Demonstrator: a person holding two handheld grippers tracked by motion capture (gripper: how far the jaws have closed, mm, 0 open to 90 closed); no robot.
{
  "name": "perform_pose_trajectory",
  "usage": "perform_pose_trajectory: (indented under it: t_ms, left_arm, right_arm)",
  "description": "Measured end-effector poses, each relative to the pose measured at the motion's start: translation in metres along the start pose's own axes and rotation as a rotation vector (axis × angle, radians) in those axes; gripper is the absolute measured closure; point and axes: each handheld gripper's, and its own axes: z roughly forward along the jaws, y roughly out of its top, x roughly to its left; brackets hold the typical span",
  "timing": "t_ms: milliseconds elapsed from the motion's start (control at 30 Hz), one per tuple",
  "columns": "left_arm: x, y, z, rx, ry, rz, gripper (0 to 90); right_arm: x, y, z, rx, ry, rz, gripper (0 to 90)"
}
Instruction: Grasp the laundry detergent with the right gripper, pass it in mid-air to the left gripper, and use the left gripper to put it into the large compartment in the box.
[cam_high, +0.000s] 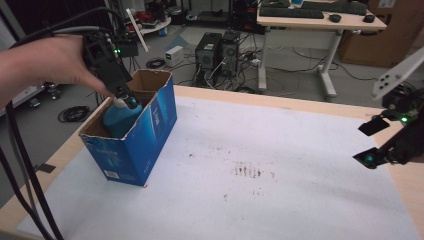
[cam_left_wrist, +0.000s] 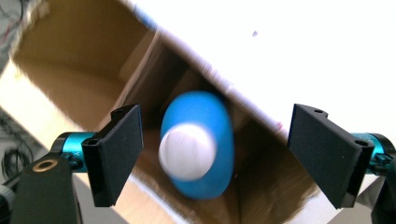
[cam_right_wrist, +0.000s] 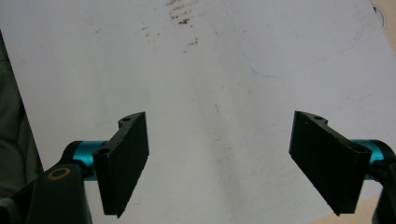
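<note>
Blue box, blue bottle, white sheet, black jaws

We see a cardboard box (cam_high: 131, 145) printed glossy blue outside with paler blue streaks and a small white label patch, plain brown inside; in it a bright blue bottle (cam_left_wrist: 198, 144) with a white cap (cam_left_wrist: 187, 151). We see a white sheet (cam_high: 260, 165) marked with a patch of small brown-black specks, lying on a pale wood-coloured table (cam_high: 407, 175). The left hand-held gripper (cam_left_wrist: 212, 154) and the right hand-held gripper (cam_right_wrist: 219, 163) both have matte black pads on teal metallic stubs, a brass-coloured ring on each black body, and small green lights in the high view.
</note>
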Motion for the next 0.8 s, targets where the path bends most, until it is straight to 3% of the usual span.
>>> perform_pose_trajectory:
  t_ms: [100,233,467,667,800]
  left_arm:
    - [-0.011,0.016,0.002,-0.025,-0.017,0.038,18.4]
    - [-0.027,0.038,0.010,-0.023,-0.029,0.093,18.4]
    - [-0.054,0.070,0.029,-0.052,-0.074,0.184,18.4]
    - [-0.073,0.090,0.046,-0.061,-0.096,0.247,18.4]
    - [-0.081,0.099,0.055,-0.073,-0.094,0.266,18.4]
  right_arm:
    - [0.001,0.000,0.000,-0.024,-0.004,0.016,19.3]
    - [0.004,0.002,0.001,-0.054,-0.007,0.026,19.3]
    - [0.012,0.006,0.000,-0.061,-0.019,0.032,19.3]
    - [0.017,0.009,-0.002,-0.071,-0.030,0.027,19.3]
    - [0.022,0.010,-0.001,-0.071,-0.025,0.022,19.3]
